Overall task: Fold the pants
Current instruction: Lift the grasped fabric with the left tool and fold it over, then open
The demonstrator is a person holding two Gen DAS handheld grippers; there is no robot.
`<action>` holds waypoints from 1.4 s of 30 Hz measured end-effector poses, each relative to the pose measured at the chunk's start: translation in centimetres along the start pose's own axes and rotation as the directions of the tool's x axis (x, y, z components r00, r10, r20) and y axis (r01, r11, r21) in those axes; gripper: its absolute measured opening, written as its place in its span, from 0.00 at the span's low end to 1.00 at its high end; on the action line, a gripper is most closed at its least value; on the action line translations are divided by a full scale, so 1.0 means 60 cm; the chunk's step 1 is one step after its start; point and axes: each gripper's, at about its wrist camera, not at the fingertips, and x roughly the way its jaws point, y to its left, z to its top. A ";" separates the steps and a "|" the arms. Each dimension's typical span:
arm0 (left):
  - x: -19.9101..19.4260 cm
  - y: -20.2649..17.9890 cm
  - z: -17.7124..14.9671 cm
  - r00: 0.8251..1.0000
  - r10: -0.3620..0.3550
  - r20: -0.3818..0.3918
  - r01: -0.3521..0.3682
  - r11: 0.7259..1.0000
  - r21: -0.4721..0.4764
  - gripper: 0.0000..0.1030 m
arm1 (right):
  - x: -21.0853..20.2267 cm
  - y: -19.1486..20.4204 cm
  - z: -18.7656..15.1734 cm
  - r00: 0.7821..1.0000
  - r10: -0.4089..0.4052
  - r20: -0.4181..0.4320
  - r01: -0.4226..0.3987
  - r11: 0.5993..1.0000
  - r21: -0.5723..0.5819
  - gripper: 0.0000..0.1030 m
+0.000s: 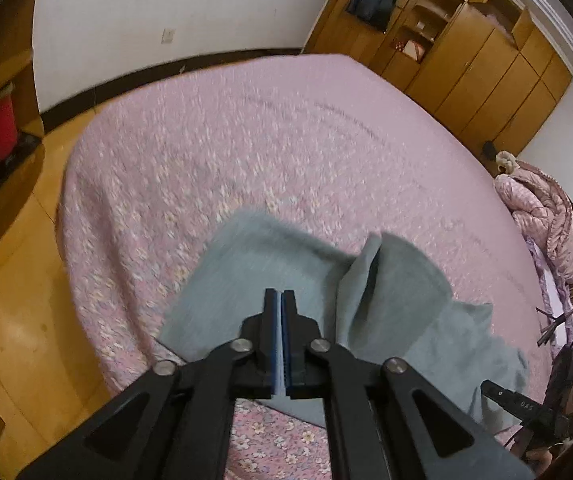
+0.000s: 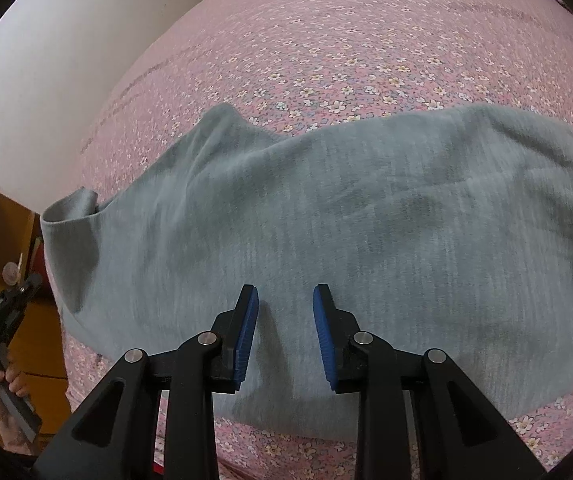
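Under the part-open, empty right claw [image 2: 285,300] lie grey pants [image 2: 326,216]; left claw [image 1: 279,300] closed, seemingly empty

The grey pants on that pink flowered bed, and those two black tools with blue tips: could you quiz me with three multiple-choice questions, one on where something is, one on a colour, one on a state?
1. Where do the grey knit pants lie?
A. On the wooden floor
B. On the pink flowered bedspread
C. Inside the wooden wardrobe

2. What colour are the pads on the fingers of the right gripper?
A. Blue
B. Red
C. White

3. How do the left gripper's fingers stand?
A. Wide apart
B. Clamped on a bunch of cloth
C. Shut together with nothing between them

Answers: 1 B, the bedspread shows all round the pants; 2 A, blue ribbed pads line both fingers; 3 C, the left wrist view shows the two pads meeting above the cloth, no fold between.
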 end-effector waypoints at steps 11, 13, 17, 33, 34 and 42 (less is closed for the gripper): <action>0.083 -0.056 -0.005 0.987 -0.137 -0.082 0.143 0.987 0.073 0.34 | 0.011 0.016 0.002 1.000 -0.007 -0.012 0.007 0.999 -0.040 0.29; 0.098 -0.068 -0.001 0.988 -0.136 -0.080 0.143 0.985 0.097 0.39 | 0.012 0.015 0.002 1.000 -0.007 -0.012 0.007 0.999 -0.042 0.29; 0.126 -0.086 0.009 0.987 -0.138 -0.079 0.147 0.980 0.130 0.37 | 0.014 0.014 0.002 1.000 -0.005 -0.012 0.004 0.999 -0.045 0.29; 0.019 0.024 -0.038 0.990 0.136 -0.039 -0.139 0.987 -0.086 0.04 | 0.019 0.006 0.000 1.000 0.004 -0.017 -0.005 0.998 -0.056 0.29; 0.025 0.032 -0.044 0.989 0.137 -0.062 -0.142 0.985 -0.097 0.05 | 0.019 0.008 0.002 1.000 0.000 -0.018 -0.001 0.998 -0.064 0.29; -0.017 0.044 -0.029 0.995 0.098 -0.008 -0.098 0.993 -0.071 0.27 | 0.007 0.031 0.030 1.000 -0.011 0.006 0.011 0.991 -0.130 0.29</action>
